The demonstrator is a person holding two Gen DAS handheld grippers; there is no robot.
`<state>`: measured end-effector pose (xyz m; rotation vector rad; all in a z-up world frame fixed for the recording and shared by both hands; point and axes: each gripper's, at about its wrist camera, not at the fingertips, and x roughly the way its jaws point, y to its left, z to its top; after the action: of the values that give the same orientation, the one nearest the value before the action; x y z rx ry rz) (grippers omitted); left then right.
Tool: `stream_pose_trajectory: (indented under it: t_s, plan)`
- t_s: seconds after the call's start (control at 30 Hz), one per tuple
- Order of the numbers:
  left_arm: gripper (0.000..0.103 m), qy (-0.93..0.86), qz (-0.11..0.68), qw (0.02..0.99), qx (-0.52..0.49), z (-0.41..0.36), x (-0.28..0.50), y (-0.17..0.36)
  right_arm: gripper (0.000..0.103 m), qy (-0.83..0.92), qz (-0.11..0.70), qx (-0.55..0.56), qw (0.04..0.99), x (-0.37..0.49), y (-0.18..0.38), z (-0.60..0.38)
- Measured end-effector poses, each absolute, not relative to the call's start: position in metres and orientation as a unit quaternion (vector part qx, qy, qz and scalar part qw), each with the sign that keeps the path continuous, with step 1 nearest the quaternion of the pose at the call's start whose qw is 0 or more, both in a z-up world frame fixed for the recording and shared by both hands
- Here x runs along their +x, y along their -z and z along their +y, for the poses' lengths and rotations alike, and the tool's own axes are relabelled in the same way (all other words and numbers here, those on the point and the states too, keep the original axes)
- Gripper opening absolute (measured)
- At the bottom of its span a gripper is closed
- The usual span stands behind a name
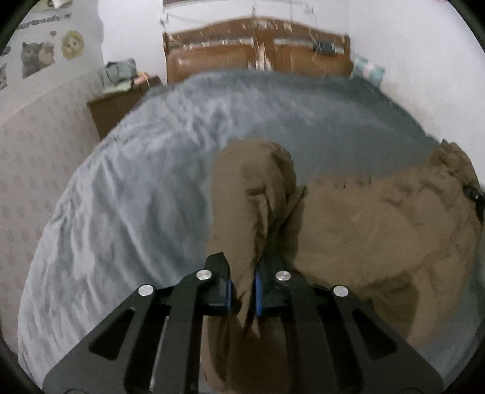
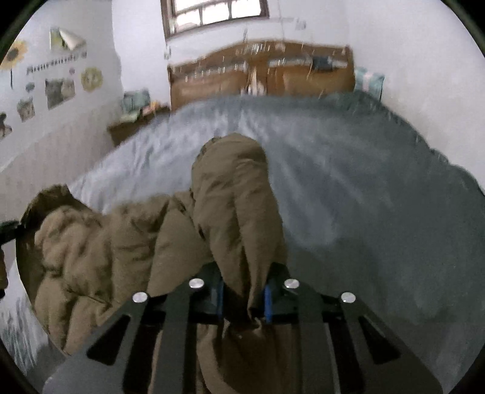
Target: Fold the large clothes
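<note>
A large brown padded coat (image 1: pixel 363 218) lies bunched at the near edge of a grey-blue bed (image 1: pixel 127 188). My left gripper (image 1: pixel 244 288) is shut on a fold of the brown coat, and the cloth rises in a ridge between its blue pads. In the right wrist view my right gripper (image 2: pixel 244 298) is shut on another fold of the brown coat (image 2: pixel 100 242), a sleeve-like hump standing up in front of it. The bulk of the coat hangs between the two grips. Both views are blurred.
The bed (image 2: pixel 363 197) fills the middle, with a wooden headboard (image 1: pixel 257 51) at its far end. A dark nightstand (image 1: pixel 115 109) with piled items stands at the far left. A wall with pictures (image 2: pixel 57 88) runs along the left, and a window (image 2: pixel 215 15) sits above the headboard.
</note>
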<state>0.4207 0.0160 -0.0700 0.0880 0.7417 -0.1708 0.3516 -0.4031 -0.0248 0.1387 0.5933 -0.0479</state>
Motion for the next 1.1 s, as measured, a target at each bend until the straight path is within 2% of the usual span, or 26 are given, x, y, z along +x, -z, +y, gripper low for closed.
stream_pose_trajectory:
  t_s: [0.17, 0.27, 0.43, 0.53, 0.67, 0.7, 0.73, 0.77, 0.8, 0.83, 0.87, 0.97, 1.1]
  plan:
    - [0.009, 0.073, 0.321, 0.944, 0.023, 0.017, 0.429, 0.039, 0.019, 0.039, 0.232, 0.088, 0.968, 0.358, -0.004, -0.410]
    - [0.010, 0.067, 0.341, 0.937, 0.022, 0.018, 0.442, 0.051, 0.019, 0.067, 0.280, 0.101, 0.952, 0.381, 0.018, -0.421]
    - [0.014, 0.058, 0.424, 0.903, 0.037, 0.013, 0.474, 0.118, 0.019, 0.088, 0.403, 0.076, 0.908, 0.409, 0.096, -0.419]
    - [0.016, 0.064, 0.450, 0.890, 0.029, 0.013, 0.477, 0.147, 0.022, 0.084, 0.414, 0.105, 0.900, 0.397, 0.122, -0.426]
    - [0.022, 0.062, 0.459, 0.886, 0.030, 0.011, 0.470, 0.155, 0.029, 0.076, 0.422, 0.129, 0.894, 0.392, 0.118, -0.439]
    - [0.029, 0.056, 0.461, 0.885, 0.027, 0.010, 0.471, 0.151, 0.033, 0.077, 0.424, 0.125, 0.894, 0.391, 0.115, -0.440]
    - [0.046, 0.052, 0.461, 0.885, 0.024, 0.011, 0.471, 0.147, 0.036, 0.079, 0.422, 0.121, 0.895, 0.389, 0.107, -0.440]
    - [0.060, 0.048, 0.458, 0.888, 0.017, 0.013, 0.471, 0.140, 0.045, 0.078, 0.420, 0.120, 0.896, 0.386, 0.103, -0.436]
    - [0.088, 0.047, 0.455, 0.889, 0.014, 0.012, 0.468, 0.136, 0.062, 0.076, 0.415, 0.122, 0.898, 0.381, 0.096, -0.435]
    - [0.099, 0.040, 0.448, 0.893, 0.011, 0.020, 0.463, 0.130, 0.070, 0.076, 0.411, 0.123, 0.900, 0.378, 0.093, -0.434]
    - [0.098, 0.031, 0.441, 0.897, 0.012, 0.021, 0.461, 0.125, 0.075, 0.079, 0.405, 0.118, 0.903, 0.372, 0.084, -0.432]
    - [0.098, 0.018, 0.449, 0.894, 0.010, 0.027, 0.460, 0.113, 0.076, 0.090, 0.405, 0.105, 0.904, 0.366, 0.070, -0.429]
    - [0.099, 0.001, 0.458, 0.889, 0.018, 0.018, 0.440, 0.095, 0.086, 0.123, 0.392, 0.106, 0.906, 0.360, 0.049, -0.422]
